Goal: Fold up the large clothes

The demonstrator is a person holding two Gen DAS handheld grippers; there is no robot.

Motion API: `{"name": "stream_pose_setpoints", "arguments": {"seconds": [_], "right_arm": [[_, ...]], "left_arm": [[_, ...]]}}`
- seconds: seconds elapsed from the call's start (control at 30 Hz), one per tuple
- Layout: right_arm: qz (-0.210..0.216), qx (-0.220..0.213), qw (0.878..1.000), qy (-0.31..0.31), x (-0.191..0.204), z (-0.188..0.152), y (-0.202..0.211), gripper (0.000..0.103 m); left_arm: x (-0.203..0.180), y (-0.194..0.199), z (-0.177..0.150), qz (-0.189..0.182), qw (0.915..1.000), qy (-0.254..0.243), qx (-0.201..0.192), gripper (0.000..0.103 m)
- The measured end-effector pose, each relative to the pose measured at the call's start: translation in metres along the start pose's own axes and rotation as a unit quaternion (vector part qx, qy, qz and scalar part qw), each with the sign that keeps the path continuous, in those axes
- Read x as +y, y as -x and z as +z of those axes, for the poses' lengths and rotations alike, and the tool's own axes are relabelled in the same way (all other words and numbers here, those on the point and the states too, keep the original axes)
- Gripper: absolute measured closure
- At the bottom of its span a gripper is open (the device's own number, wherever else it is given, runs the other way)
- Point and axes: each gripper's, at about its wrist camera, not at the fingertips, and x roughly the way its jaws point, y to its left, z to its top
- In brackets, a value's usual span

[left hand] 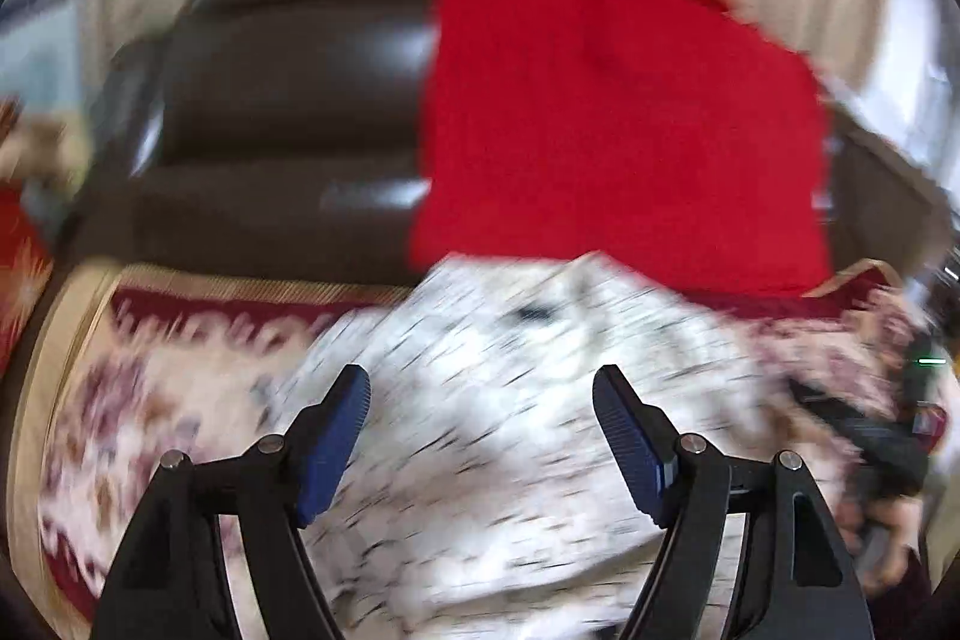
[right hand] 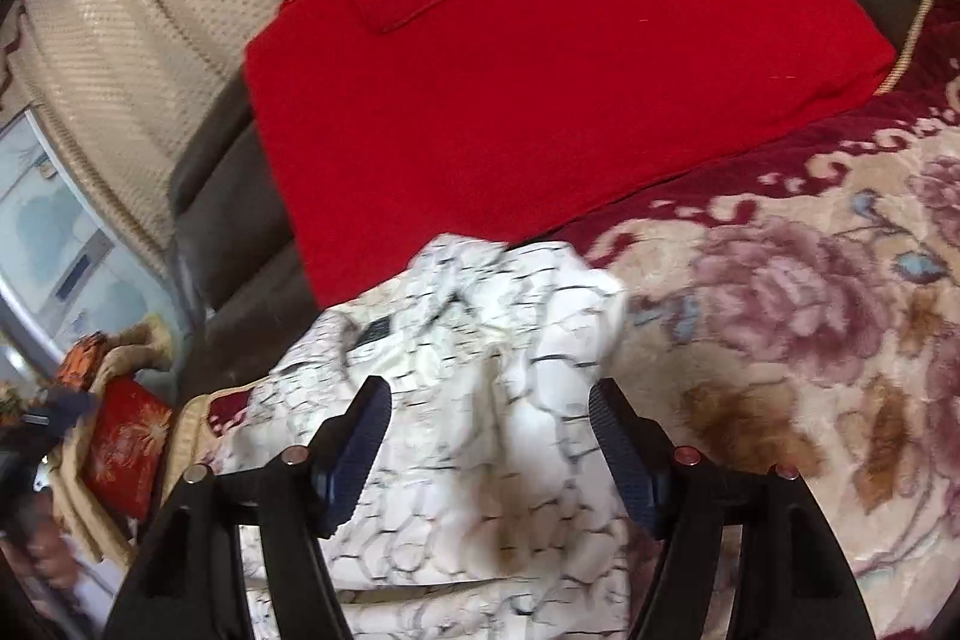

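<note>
Ahead of the left gripper (left hand: 481, 394), beyond the white patterned garment (left hand: 498, 436), a red cushion (left hand: 618, 112) and dark sofa back (left hand: 288, 100) block the way. To its left, flowered blanket (left hand: 150, 400) lies bare; the right gripper (left hand: 870, 448) crowds its right.

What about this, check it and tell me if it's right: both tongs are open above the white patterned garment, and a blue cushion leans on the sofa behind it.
One thing is wrong: the cushion is red, not blue, as the right wrist view shows clearly. The rest holds: the left tongs and right tongs both stand open over the white patterned garment, with nothing pinched between them.
</note>
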Motion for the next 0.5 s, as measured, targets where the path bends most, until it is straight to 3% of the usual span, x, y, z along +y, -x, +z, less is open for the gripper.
{"name": "stream_pose_setpoints", "arguments": {"seconds": [0.13, 0.2, 0.3, 0.37, 0.5], "right_arm": [[0.036, 0.016, 0.998, 0.054, 0.032, -0.009, -0.013, 0.031], [0.035, 0.035, 0.996, 0.075, 0.044, -0.016, -0.024, 0.032], [-0.005, 0.11, 0.989, 0.101, 0.052, -0.033, -0.059, 0.032], [-0.037, 0.177, 0.978, 0.107, 0.046, -0.047, -0.086, 0.035], [-0.037, 0.152, 0.978, 0.135, 0.057, -0.048, -0.074, 0.037]], "left_arm": [[0.028, -0.042, -0.033, 0.047, 0.9976, 0.024, 0.045, 0.026], [0.034, -0.067, -0.053, 0.082, 0.9934, 0.023, 0.077, 0.026], [0.038, -0.095, -0.08, 0.093, 0.9878, 0.012, 0.124, 0.026], [0.032, -0.095, -0.087, 0.104, 0.9876, -0.015, 0.117, 0.026], [0.028, -0.076, -0.077, 0.089, 0.9896, -0.023, 0.11, 0.026]]}}
